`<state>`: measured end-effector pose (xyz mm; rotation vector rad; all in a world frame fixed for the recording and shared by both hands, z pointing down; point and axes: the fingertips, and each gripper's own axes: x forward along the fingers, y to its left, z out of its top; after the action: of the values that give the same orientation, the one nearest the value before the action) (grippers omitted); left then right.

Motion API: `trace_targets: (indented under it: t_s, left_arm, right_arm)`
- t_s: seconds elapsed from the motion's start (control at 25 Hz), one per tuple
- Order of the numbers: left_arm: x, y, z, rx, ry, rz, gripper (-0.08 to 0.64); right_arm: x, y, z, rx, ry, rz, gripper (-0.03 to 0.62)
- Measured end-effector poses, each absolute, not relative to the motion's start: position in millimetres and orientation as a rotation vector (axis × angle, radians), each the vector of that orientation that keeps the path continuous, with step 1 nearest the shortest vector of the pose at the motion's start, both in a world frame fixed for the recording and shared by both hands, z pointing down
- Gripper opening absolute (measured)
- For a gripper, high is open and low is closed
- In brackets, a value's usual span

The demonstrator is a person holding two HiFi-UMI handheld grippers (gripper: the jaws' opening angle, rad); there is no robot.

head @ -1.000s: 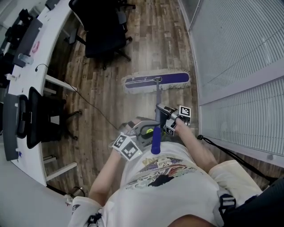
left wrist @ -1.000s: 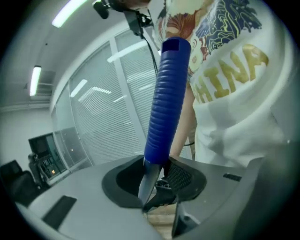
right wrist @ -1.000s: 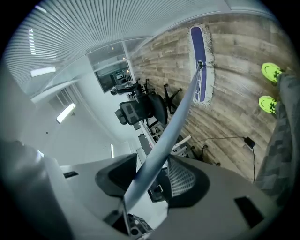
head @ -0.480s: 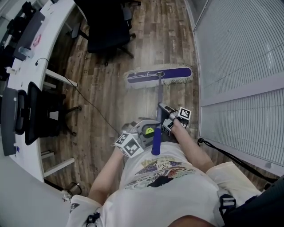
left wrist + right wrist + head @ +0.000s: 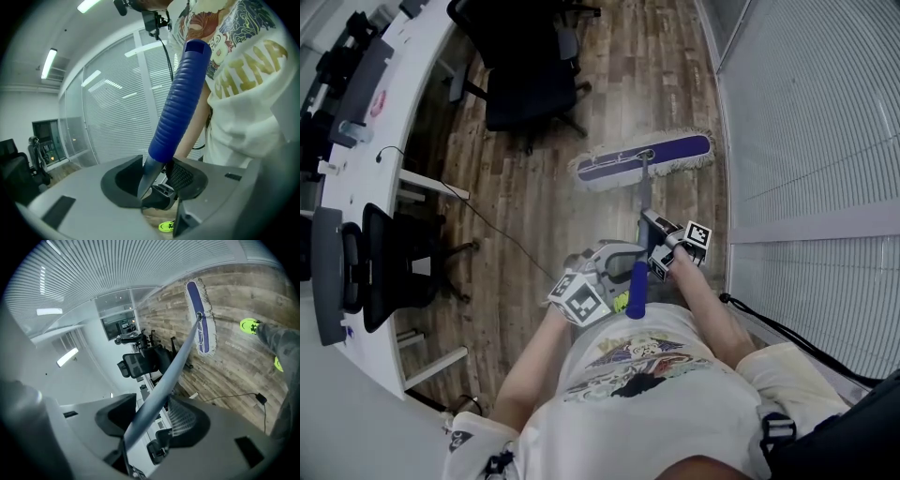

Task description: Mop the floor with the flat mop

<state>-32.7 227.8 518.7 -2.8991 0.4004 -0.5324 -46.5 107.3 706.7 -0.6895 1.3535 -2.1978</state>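
Observation:
The flat mop head (image 5: 645, 157), blue with a white fringe, lies on the wood floor ahead of me, slightly slanted; it also shows in the right gripper view as the mop head (image 5: 200, 319). Its grey pole (image 5: 643, 202) runs back to a ribbed blue grip (image 5: 636, 291) at my belly. My left gripper (image 5: 628, 269) is shut on the pole just below the blue grip (image 5: 180, 101); the left gripper (image 5: 152, 177) pinches the shaft between its pads. My right gripper (image 5: 649, 225) is shut on the pole (image 5: 173, 366) lower down, seen as the right gripper (image 5: 151, 420).
A black office chair (image 5: 525, 84) stands just beyond the mop head to the left. A white desk (image 5: 384, 103) and a second chair (image 5: 394, 262) line the left side, with a cable (image 5: 502, 230) across the floor. A blind-covered glass wall (image 5: 806, 112) closes the right. My green shoe (image 5: 251, 326) is near the mop.
The mop head has slid farther away across the floor and a little right, now slanted. Both grippers moved forward with the pole.

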Motion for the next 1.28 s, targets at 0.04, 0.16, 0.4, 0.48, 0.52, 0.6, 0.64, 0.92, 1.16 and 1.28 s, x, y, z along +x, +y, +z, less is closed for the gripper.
trace_targets:
  t_s: [0.04,0.16,0.4,0.48,0.52,0.6,0.64,0.92,1.16,1.28]
  left_arm:
    - [-30.1,211.0,516.2,-2.900,0.401,-0.527,0.144]
    - [-18.1,160.6,509.4,-2.903,0.397,-0.514,0.144]
    - [10.7,59.7,502.1,-2.907,0.416,-0.501,0.144]
    - [19.5,27.7,500.8,-2.910,0.421,-0.499,0.144]
    - [23.1,12.9,499.6,-2.914,0.426,-0.494,0.144]
    - [28.0,-16.7,496.7,-2.921,0.450,-0.469,0.144]
    - [29.0,-31.0,496.3,-2.920,0.466,-0.462,0.144]
    - [30.1,-95.4,511.0,-2.916,0.476,-0.504,0.147]
    - [22.0,-191.5,517.3,-2.941,0.433,-0.470,0.155]
    - [17.2,-226.1,514.3,-2.943,0.345,-0.484,0.158]
  right_arm:
    - [-44.7,91.0,704.6,-0.681,1.351,-2.196,0.207]
    - [-35.8,41.9,697.7,-0.665,1.341,-2.192,0.210]
    - [-10.7,-58.1,691.0,-0.652,1.334,-2.185,0.213]
    - [-3.4,-89.4,690.6,-0.641,1.338,-2.190,0.213]
    - [-0.2,-103.8,690.4,-0.634,1.344,-2.194,0.215]
    - [3.8,-133.1,688.7,-0.620,1.364,-2.198,0.218]
    - [4.6,-147.3,688.1,-0.615,1.373,-2.198,0.219]
    - [3.3,-213.6,700.4,-0.660,1.368,-2.219,0.215]
    - [-6.3,-310.7,707.0,-0.699,1.335,-2.193,0.212]
    - [-12.3,-345.7,704.8,-0.728,1.318,-2.174,0.212]
